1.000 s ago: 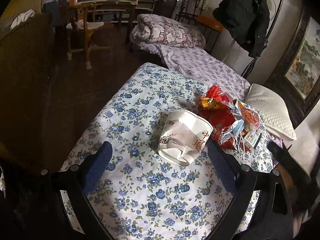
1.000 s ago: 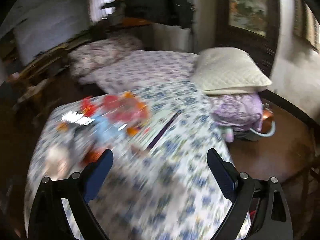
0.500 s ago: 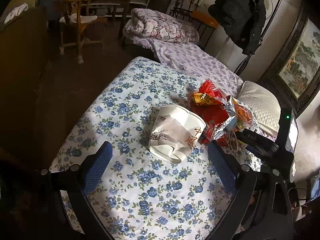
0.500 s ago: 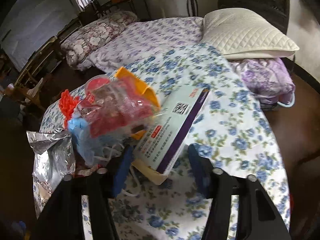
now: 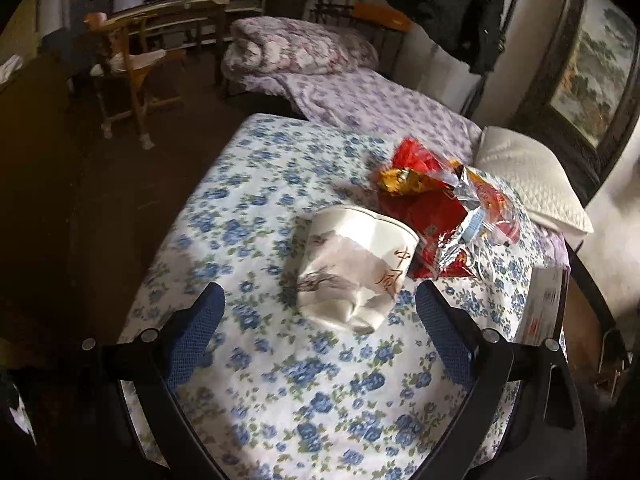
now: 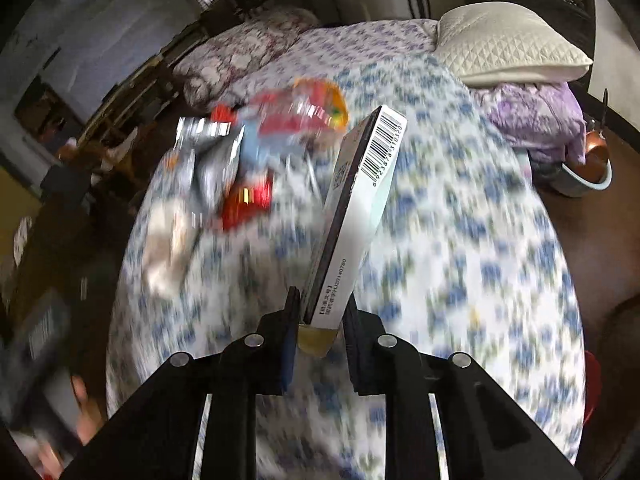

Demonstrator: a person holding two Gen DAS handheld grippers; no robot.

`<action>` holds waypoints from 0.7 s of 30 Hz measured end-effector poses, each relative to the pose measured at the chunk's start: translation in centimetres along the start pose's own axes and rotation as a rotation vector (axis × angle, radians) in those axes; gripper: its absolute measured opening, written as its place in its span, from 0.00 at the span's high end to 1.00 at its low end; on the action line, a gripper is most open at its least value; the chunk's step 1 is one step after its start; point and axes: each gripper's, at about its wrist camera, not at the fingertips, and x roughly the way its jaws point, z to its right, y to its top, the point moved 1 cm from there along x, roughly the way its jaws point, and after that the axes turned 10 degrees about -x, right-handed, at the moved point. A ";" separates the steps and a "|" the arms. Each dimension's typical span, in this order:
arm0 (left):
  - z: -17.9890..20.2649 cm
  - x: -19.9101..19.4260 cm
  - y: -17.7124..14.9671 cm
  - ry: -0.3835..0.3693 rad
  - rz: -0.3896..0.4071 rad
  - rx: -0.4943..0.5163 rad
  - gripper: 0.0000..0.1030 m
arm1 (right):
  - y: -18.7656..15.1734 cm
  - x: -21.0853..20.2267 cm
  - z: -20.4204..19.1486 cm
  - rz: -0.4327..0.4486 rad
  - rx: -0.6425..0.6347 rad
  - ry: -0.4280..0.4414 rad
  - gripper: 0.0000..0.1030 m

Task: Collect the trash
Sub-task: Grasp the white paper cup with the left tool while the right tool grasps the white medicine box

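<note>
Slim white box (image 6: 356, 216) with a barcode end, clamped at its lower end in the right gripper (image 6: 320, 320), jaws closing narrow on it, pads pressed to both flat faces. Held tilted, barcode end up and away, lifted clear of the blue-flowered bed (image 6: 460, 280). Same box glimpsed at the right edge of the left view (image 5: 544, 300).

Beyond it, a heap of red and silver snack wrappers (image 5: 432, 208) lying on the bed, touching a crumpled white paper cup (image 5: 352, 264) on its side. Left gripper (image 5: 320, 344) empty, jaws wide, hovering just before the cup, cup roughly centred between the 2 blue pads (image 5: 196, 332). White quilted pillow (image 5: 528, 176) at the head of the bed, near the wrappers.

Likely step: carrying the box away to wherever trash is gathered; no bin in view. Best done with a firm squeeze kept on, since the grip sits at 1 end only and the long free end could swing or slip. A steady wrist and a slow carry advisable. For the cup, a gentle closing across its sides, as crushed paper gives easily.

Compared with half a second ago: box then lying flat against the wrappers with the right jaws half open around it; now pinched and raised. Left view slightly nearer the cup, the right gripper gone from its right side.
</note>
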 end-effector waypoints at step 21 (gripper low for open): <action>1.8 7.7 0.3 0.037 -0.140 0.099 0.27 | 0.9 1.1 -0.1 -0.028 -0.024 0.023 0.75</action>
